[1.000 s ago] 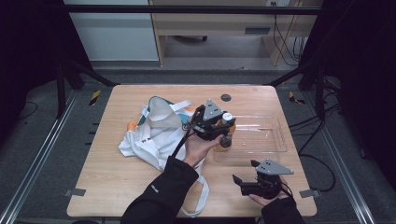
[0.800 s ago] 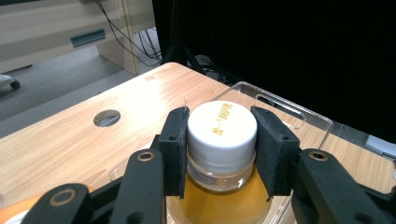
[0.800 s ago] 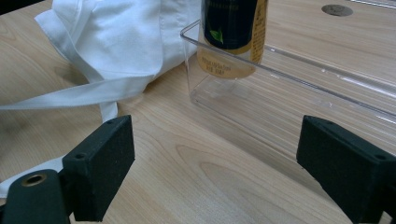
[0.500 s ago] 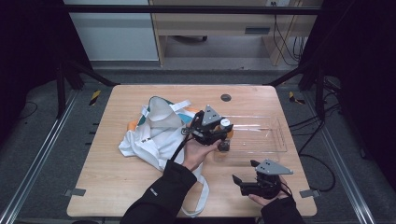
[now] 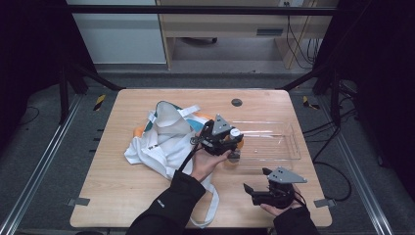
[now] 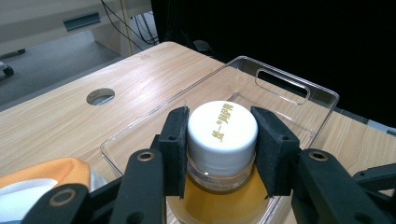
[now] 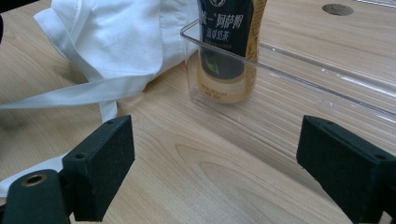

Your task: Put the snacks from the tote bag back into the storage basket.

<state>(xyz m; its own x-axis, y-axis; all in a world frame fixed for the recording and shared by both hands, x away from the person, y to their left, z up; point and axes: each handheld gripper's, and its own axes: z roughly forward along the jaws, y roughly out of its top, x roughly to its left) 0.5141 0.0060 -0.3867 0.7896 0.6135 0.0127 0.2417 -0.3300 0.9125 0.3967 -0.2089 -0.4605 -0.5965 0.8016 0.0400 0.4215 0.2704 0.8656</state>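
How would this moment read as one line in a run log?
left hand-held gripper: shut on white-capped bottle of amber drink | bottle: standing in clear plastic tray | right hand-held gripper: open, empty

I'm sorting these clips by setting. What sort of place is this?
Probably a lab or recording workspace, not a home: a bare wooden table inside a dark metal frame, loose cables by a plain desk behind it.

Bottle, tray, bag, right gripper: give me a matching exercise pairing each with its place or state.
Things:
1. bottle
2. tray
3. bag
4. right gripper

States:
A. white cloth, lying left of the tray
B. open, low over bare wood
C. clear plastic, with a handle slot
D. clamped at its white cap by the left gripper

Pairs: 1-D, 2-C, 3-A, 4-B
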